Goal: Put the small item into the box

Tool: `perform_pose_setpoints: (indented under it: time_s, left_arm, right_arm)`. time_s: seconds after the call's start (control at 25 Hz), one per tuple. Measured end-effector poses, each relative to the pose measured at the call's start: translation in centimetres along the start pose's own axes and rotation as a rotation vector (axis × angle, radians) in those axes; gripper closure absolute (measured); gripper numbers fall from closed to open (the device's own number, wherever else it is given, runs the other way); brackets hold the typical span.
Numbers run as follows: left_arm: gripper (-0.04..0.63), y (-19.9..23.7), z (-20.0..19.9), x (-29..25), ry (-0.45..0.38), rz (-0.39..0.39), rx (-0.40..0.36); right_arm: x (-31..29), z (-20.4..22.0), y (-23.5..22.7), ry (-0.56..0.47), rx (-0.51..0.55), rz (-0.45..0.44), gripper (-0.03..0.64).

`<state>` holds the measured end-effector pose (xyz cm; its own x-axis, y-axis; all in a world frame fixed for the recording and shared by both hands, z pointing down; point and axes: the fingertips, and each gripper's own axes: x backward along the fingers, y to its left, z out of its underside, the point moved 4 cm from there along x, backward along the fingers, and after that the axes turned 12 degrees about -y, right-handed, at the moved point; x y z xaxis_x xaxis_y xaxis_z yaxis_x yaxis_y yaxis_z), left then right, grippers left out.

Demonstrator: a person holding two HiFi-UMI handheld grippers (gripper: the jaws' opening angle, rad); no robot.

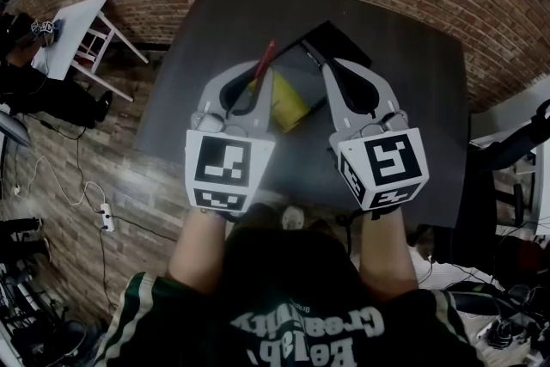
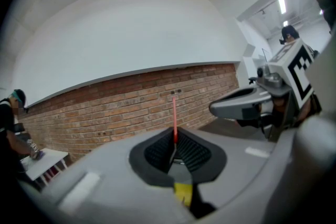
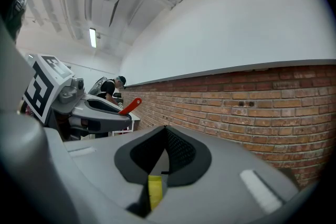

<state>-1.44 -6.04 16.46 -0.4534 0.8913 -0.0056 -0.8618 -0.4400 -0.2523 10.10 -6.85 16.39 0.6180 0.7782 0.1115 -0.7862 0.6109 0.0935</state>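
- Head view: the left gripper (image 1: 258, 75) and the right gripper (image 1: 328, 66) hang side by side above the dark bench (image 1: 412, 73). A small red item (image 1: 265, 60) pokes out past the left gripper's tip, up in the air and not in the black box (image 1: 337, 43). That box lies on the bench just beyond the right gripper's tip. A yellow object (image 1: 288, 103) shows below and between the two grippers; whether it sits inside the box I cannot tell.
- Left gripper view: the fingers (image 2: 157, 152) are drawn narrow and pinch the small red item, which stands up thin from between the pads against a brick wall (image 2: 105, 113). The right gripper shows at the right edge.
- Right gripper view: its fingers (image 3: 181, 152) are pressed together with nothing between them. The left gripper shows at the left, the red item's flat end jutting from its tip.
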Motion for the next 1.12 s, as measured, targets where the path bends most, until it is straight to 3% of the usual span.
perform_pose_setpoints:
  time_s: [0.6,1.12]
  left_arm:
    - [0.581,2.6,1.2,0.6,-0.004,0.024,0.017]
    - [0.581,7.1,2.6,-1.4,-0.015,0.14,0.042]
  right_arm:
    - [-2.3,0.5,1.8,0.019,0.007,0.016,0.611]
    - [-6.7,1.0,3.0,0.055,0.01,0.105,0.611]
